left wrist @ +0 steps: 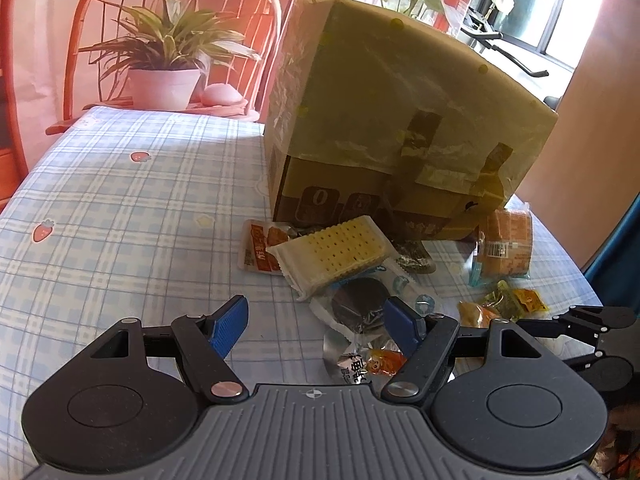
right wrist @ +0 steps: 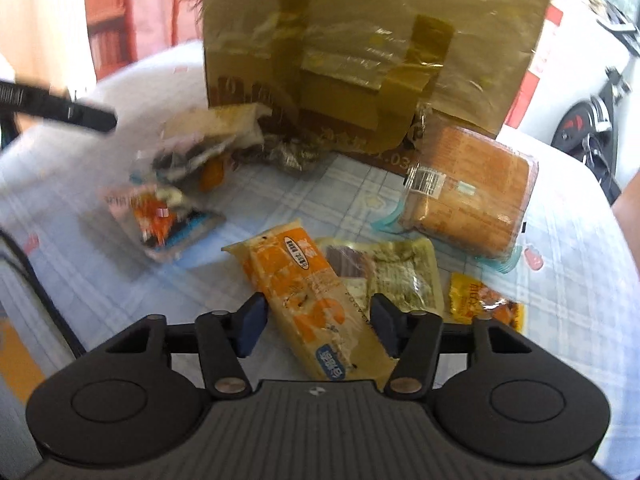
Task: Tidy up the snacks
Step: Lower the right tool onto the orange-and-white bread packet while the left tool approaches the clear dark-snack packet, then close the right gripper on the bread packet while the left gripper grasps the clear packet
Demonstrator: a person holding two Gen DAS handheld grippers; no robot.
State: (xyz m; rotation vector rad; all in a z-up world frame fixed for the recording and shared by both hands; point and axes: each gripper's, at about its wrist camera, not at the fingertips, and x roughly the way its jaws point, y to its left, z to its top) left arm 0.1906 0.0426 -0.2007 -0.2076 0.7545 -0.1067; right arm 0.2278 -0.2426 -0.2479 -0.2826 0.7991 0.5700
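Orange-and-cream snack packet (right wrist: 316,304) lies between my right gripper (right wrist: 318,326) pads, jaws apart, not yet pressing; its long axis runs diagonally away. Left gripper (left wrist: 316,328) gapes empty.

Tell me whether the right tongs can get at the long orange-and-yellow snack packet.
Probably yes: the long orange-and-yellow snack packet lies flat between the right tongs, pads either side, nothing covering it. Contact isn't clear.
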